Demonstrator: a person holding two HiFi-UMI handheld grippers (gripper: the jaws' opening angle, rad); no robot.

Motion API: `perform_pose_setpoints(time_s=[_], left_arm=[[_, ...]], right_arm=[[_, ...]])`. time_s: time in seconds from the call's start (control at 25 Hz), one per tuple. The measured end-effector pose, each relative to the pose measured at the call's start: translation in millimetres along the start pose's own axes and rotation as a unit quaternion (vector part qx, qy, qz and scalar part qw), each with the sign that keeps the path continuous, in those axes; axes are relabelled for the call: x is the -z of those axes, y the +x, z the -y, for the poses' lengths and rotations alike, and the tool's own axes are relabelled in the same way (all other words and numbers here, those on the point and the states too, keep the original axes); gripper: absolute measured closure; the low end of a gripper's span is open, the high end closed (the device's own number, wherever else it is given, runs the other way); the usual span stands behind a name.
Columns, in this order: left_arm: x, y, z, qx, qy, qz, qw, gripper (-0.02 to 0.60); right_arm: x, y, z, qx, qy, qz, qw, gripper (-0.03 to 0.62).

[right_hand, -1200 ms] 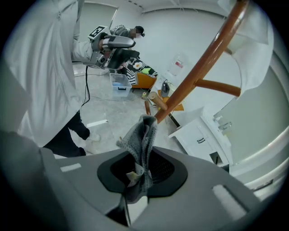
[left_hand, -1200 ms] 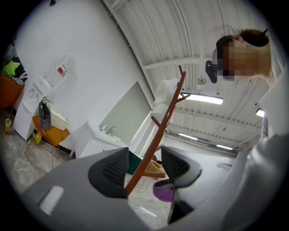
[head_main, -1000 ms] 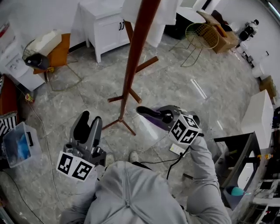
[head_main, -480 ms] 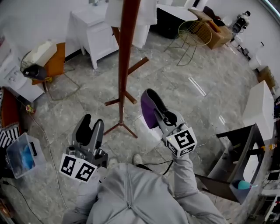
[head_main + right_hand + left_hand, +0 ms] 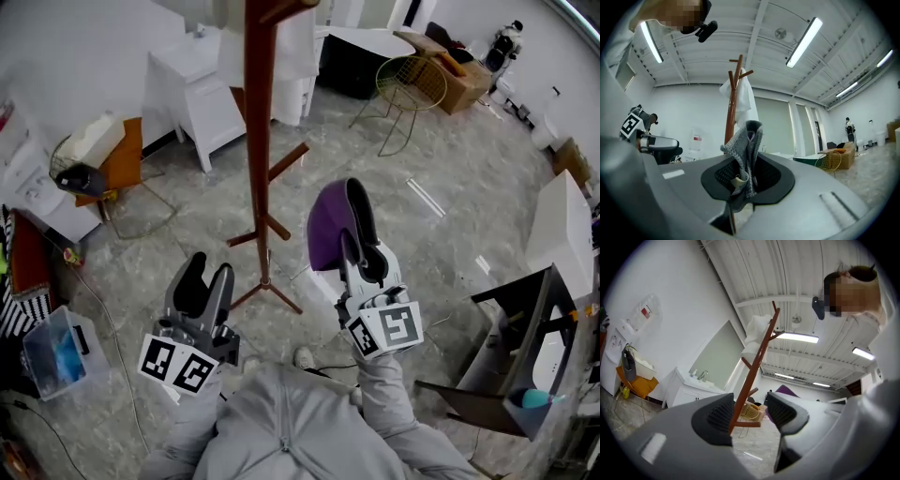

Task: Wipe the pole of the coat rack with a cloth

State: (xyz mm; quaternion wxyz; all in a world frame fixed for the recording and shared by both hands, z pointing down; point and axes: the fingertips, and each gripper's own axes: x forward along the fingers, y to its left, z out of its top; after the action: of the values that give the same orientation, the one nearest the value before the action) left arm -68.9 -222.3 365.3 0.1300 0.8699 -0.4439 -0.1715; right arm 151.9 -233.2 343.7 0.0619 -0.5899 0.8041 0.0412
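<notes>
The pole (image 5: 255, 141) of the coat rack stands upright on the floor (image 5: 441, 187), just left of the purple cloth (image 5: 325, 225) and not touching it. We note the change: the right gripper (image 5: 354, 202), clamped on the cloth, now points upward, whereas a second ago it lay low and level. The left gripper (image 5: 206, 281) hangs empty, jaws parted. We judge the wipe to be imminent — contact is not yet made.

bright overhead strip lights (image 5: 804, 35), fisheye-warped edges, dark vignette corners
</notes>
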Motion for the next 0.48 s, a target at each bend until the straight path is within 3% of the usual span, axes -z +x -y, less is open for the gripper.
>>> perform_pose_setpoints(time_s=[0.48], left_arm=[[-6,6,-6,-0.008,0.009,0.004,0.9999,0.339]], right_arm=[[0,-10,13,0.020,0.027,0.005,0.999,0.542]])
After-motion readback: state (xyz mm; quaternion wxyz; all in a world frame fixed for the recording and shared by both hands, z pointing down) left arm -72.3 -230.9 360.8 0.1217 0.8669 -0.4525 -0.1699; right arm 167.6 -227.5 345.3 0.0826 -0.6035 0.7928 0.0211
